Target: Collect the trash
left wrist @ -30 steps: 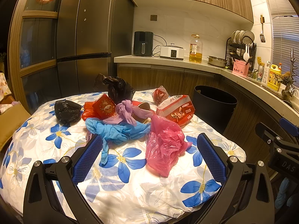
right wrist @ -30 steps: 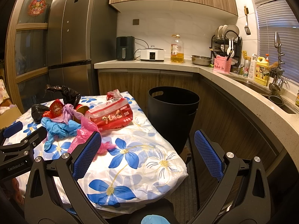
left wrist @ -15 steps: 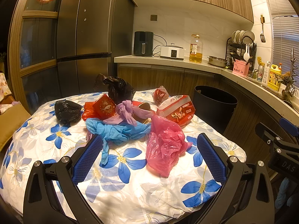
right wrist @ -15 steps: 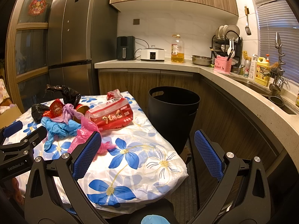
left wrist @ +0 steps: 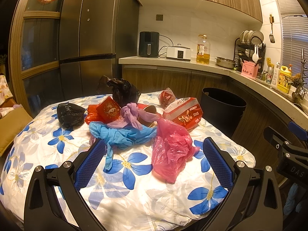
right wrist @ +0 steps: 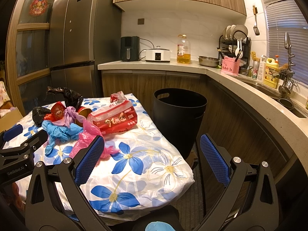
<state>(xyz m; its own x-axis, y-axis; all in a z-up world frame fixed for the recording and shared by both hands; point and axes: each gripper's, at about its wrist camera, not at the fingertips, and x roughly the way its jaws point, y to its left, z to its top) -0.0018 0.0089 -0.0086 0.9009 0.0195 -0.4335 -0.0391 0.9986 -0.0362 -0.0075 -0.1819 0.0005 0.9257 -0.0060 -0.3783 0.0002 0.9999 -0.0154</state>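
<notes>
A pile of trash lies on the flowered tablecloth [left wrist: 134, 196]: a pink plastic bag [left wrist: 171, 152], a blue bag [left wrist: 123, 134], a purple bag [left wrist: 134, 115], a red packet [left wrist: 185, 113], a red box [left wrist: 108, 109] and black bags [left wrist: 70, 114]. My left gripper [left wrist: 154, 161] is open and empty, just short of the pink and blue bags. My right gripper [right wrist: 152, 157] is open and empty over the table's right corner, facing the black trash bin [right wrist: 179, 113]. The pink bag [right wrist: 86, 136] shows behind its left finger.
The bin [left wrist: 223, 105] stands on the floor right of the table, against the wooden cabinets [right wrist: 240, 125]. The counter [right wrist: 173, 64] holds appliances, an oil bottle and a dish rack. A fridge [left wrist: 92, 38] stands behind the table.
</notes>
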